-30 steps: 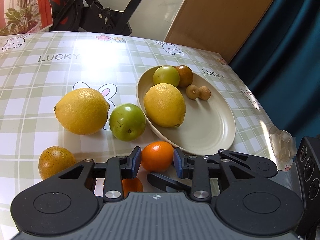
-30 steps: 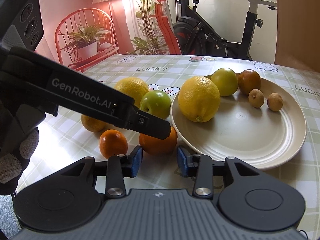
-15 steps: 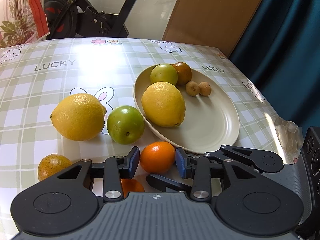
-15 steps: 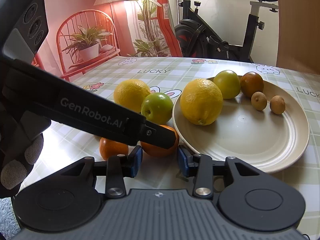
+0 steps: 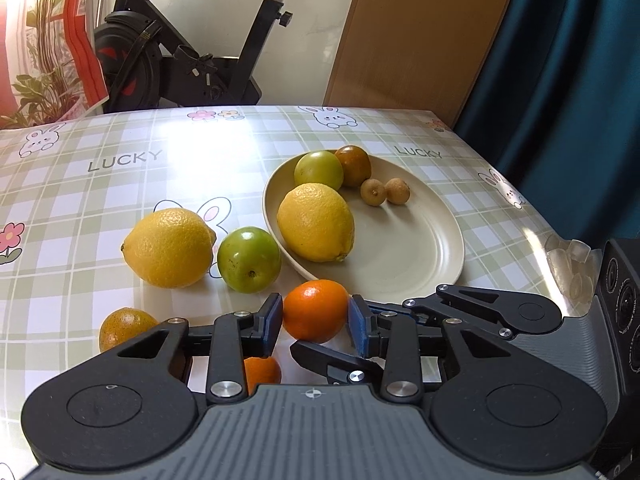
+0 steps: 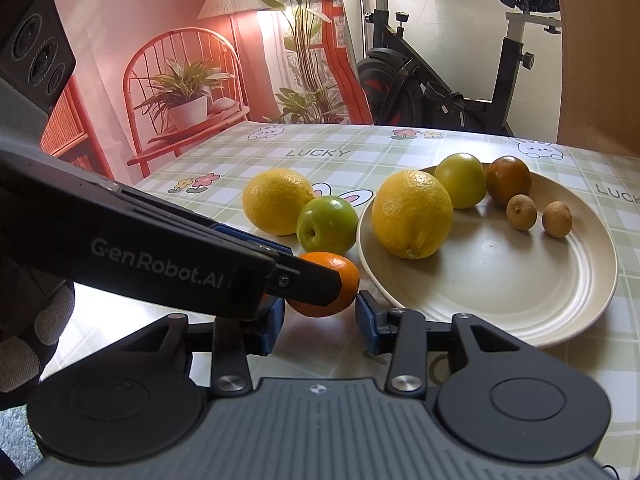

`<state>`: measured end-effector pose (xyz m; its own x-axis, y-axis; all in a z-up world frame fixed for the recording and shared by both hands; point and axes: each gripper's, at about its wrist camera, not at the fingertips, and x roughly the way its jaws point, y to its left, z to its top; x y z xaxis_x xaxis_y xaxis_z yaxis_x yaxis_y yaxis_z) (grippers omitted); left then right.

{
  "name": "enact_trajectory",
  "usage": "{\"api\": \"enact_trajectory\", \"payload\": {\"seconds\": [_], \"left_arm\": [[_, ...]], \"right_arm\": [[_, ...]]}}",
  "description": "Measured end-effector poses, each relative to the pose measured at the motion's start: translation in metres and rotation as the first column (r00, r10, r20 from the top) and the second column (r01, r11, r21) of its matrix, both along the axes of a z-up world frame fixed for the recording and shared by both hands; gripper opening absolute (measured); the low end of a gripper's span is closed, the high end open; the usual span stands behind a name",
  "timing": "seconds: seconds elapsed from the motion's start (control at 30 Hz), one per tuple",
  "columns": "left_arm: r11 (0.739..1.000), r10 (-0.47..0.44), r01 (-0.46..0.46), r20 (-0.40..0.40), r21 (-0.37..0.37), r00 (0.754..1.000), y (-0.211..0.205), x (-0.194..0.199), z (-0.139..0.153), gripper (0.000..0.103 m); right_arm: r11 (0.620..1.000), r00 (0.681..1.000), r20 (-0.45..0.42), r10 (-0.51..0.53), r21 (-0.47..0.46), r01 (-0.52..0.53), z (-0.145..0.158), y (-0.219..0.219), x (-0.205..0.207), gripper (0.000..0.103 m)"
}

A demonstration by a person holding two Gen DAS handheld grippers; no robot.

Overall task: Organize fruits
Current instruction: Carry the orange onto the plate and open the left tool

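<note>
My left gripper (image 5: 315, 322) is shut on a small orange (image 5: 316, 310) and holds it just above the table, near the front rim of the cream plate (image 5: 436, 264). The plate holds a lemon (image 5: 316, 222), a green fruit (image 5: 319, 169), a brown fruit (image 5: 354, 165) and two small longans (image 5: 385, 191). On the table lie a second lemon (image 5: 169, 247), a green fruit (image 5: 249, 259), a speckled orange (image 5: 124, 327) and another small orange (image 5: 262, 374). My right gripper (image 6: 320, 326) is open and empty, just behind the held orange (image 6: 340, 276).
The table has a green checked cloth (image 5: 120, 168). An exercise bike (image 5: 192, 68) stands beyond its far edge, a teal curtain (image 5: 568, 80) at the right. The right gripper's fingers (image 5: 480, 304) lie close under my left gripper, by the plate's near rim.
My left gripper has closed on the small orange and lifted it off the table, tilting upward. The right gripper has stayed open, close behind it.
</note>
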<state>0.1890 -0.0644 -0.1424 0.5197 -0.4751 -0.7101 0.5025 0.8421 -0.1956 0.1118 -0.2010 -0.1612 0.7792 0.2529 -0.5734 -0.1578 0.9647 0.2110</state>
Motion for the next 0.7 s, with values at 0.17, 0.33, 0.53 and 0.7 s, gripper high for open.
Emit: {"api": "enact_trajectory", "payload": {"seconds": [0.17, 0.33, 0.53, 0.7], "left_arm": [[1.000, -0.020, 0.019, 0.042, 0.009, 0.999, -0.013, -0.005, 0.010, 0.038], [0.999, -0.053, 0.053, 0.066, 0.010, 0.996, -0.035, -0.003, 0.015, 0.038], [0.992, -0.126, 0.122, 0.095, 0.042, 0.988, -0.071, 0.008, 0.017, 0.038], [0.986, -0.155, 0.149, 0.084, 0.070, 0.984, -0.096, 0.027, 0.011, 0.038]], "right_arm": [[0.999, 0.998, 0.044, -0.034, 0.004, 0.034, 0.009, -0.005, -0.009, 0.042], [0.996, 0.994, 0.063, -0.090, 0.033, 0.088, 0.016, -0.020, -0.016, 0.042], [0.982, 0.982, 0.052, -0.183, 0.065, 0.180, 0.016, -0.049, -0.014, 0.042], [0.972, 0.972, 0.040, -0.231, 0.050, 0.229, 0.013, -0.068, -0.004, 0.042]]}}
